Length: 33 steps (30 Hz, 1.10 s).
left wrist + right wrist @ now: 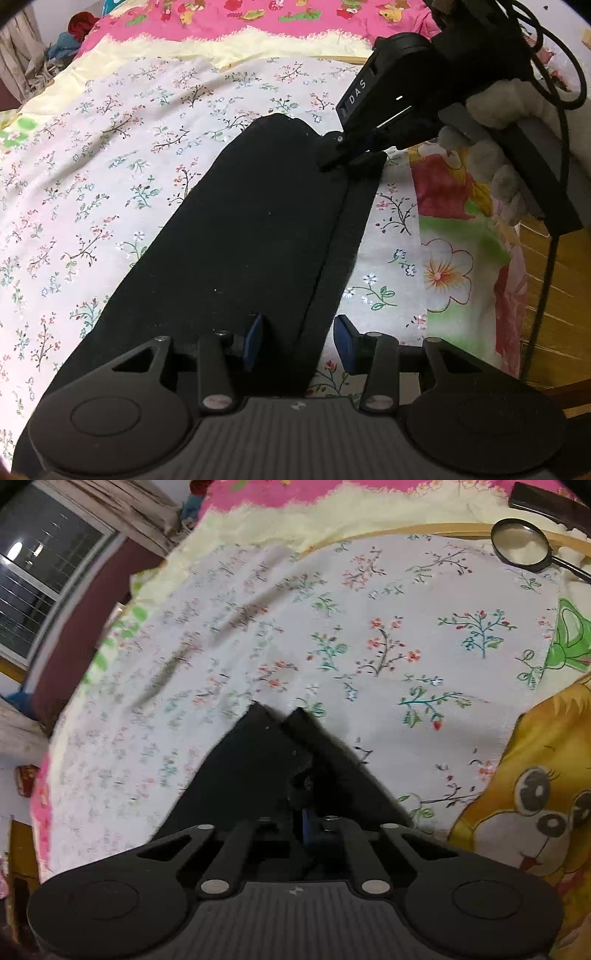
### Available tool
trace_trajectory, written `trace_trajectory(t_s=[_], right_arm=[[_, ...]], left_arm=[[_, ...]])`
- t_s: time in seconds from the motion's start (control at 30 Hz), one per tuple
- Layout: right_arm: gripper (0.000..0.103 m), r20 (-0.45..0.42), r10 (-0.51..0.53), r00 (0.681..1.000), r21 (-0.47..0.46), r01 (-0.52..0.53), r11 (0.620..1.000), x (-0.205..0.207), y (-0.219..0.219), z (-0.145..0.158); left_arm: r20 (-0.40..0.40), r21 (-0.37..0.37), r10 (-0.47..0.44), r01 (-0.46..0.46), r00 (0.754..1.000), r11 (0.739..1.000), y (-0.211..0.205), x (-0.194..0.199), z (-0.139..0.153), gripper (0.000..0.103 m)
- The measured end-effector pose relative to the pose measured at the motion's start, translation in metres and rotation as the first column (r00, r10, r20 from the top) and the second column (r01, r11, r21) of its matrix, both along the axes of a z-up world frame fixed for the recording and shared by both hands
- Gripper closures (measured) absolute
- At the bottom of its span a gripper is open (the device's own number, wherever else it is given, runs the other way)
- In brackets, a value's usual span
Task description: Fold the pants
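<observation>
Black pants [236, 236], plain dark fabric, laid flat and long across a bed. Folded lengthwise, one leg over the other, a narrow strip of the lower layer showing along the right edge. Far end pinched and slightly bunched; two pointed corners there.

The pants [229, 258] are laid lengthwise on the bedsheet [92, 166]. A magnifying glass [522, 544] is placed at the far right, well apart from the pants.

One pants [236, 236]; two grippers; one magnifying glass [522, 544].
</observation>
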State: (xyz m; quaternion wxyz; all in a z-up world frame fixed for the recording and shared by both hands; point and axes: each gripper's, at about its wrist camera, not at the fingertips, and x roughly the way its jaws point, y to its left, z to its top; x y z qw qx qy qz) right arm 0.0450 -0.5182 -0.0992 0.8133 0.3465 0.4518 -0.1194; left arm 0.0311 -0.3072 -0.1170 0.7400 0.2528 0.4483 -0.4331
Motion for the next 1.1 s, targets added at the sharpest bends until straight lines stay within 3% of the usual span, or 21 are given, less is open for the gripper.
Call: trace_trajectory(t_s=[0.17,0.33,0.53,0.67,0.7,0.83,0.9,1.03,1.1], right_arm=[[0.103,0.028,-0.125,0.992,0.138,0.120,0.983,-0.025,-0.023,0.009],[0.103,0.026,-0.110,0.994,0.127,0.105,0.986,-0.043,-0.023,0.027],[0.103,-0.109,-0.045,0.993,0.065,0.052,0.997,-0.019,-0.017,-0.021],[0.103,-0.147,0.046,0.988,-0.073,-0.057,0.996,-0.008,-0.007,0.002],[0.097,-0.171,0.050,0.984,-0.123,-0.072,0.990,-0.006,-0.004,0.012],[0.094,-0.153,0.214,0.965,-0.349,-0.255,0.902,0.003,0.036,0.059],[0.094,-0.132,0.313,0.940,-0.344,-0.340,0.875,0.013,0.067,0.069],[0.095,-0.096,0.509,0.855,-0.307,-0.512,0.802,0.033,0.157,0.065],[0.095,-0.088,0.576,0.813,-0.300,-0.573,0.762,0.035,0.205,0.059]], left_arm=[[0.001,-0.023,0.011,-0.011,1.000,1.000,-0.001,0.002,0.005,0.051],[-0.003,-0.041,-0.006,0.006,1.000,0.999,-0.008,0.000,0.006,0.050],[-0.011,-0.011,0.029,-0.029,1.000,1.000,-0.012,-0.003,-0.002,0.050],[0.013,-0.019,0.158,-0.157,0.987,0.987,0.022,-0.001,0.016,0.050],[0.021,-0.017,0.196,-0.196,0.980,0.980,0.033,-0.001,0.020,0.050],[0.050,-0.024,0.376,-0.376,0.925,0.926,0.097,0.001,0.034,0.047],[0.065,-0.012,0.456,-0.456,0.888,0.890,0.135,0.000,0.035,0.047],[0.096,0.013,0.577,-0.581,0.811,0.814,0.213,-0.008,0.031,0.047],[0.104,0.031,0.641,-0.647,0.760,0.762,0.257,-0.013,0.030,0.047]])
